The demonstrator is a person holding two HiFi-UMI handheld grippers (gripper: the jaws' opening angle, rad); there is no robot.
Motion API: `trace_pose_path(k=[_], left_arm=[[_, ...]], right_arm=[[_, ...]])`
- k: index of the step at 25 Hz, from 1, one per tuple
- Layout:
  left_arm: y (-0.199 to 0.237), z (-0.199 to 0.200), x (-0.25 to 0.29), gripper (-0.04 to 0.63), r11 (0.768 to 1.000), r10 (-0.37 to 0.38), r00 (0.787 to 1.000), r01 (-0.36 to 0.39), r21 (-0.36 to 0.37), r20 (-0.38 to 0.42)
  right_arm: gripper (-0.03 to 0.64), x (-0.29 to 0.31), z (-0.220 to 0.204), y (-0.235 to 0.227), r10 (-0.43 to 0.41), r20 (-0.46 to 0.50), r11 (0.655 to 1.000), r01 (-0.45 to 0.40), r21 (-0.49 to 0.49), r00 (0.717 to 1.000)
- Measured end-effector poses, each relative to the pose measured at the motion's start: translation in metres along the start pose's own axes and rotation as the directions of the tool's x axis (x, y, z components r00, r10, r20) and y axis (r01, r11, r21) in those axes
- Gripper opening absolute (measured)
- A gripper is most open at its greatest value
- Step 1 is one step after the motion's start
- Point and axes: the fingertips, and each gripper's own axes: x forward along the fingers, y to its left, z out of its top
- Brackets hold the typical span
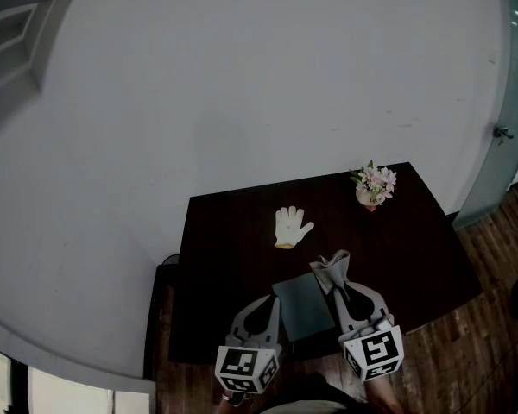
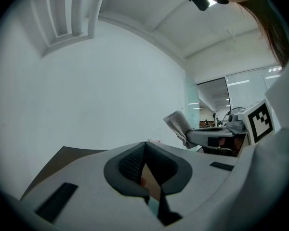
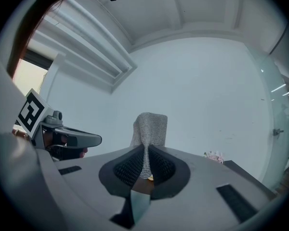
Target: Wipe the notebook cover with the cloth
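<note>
Head view: notebook is lying on the table between both grippers, long axis running 12 to 6. Right gripper is hovering at its 1 o'clock corner, so the cover is lying toward 8 o'clock from the cloth.

Left gripper view: left gripper is pressing its jaws together on nothing visible.

Right gripper view: jaws are pinching the cloth, which is standing upright.

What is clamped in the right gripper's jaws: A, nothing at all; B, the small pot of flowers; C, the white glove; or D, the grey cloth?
D: in the right gripper view the right gripper has its jaws closed on the grey cloth, which sticks up above them, while the white glove lies apart on the table.
</note>
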Motion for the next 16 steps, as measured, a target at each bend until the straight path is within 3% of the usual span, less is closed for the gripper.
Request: trace_pose_path(k=[11,16], left_arm=[[0.0,-0.0055,0.0059,0.014,1.0,-0.013,1.0,0.013,-0.011,-0.011],[0.0009,-0.0052,0.0071,0.014,1.0,-0.016,1.0,0.016,-0.014,-0.01]], right_arm=[[0.031,0.0042,-0.0054,-0.0016,0.005,-0.004,1.0,-0.005,0.0,1.0],[0.031,0.0073,-0.0049,-0.0021,0.008,0.047,1.0,-0.009,0.016,0.999]])
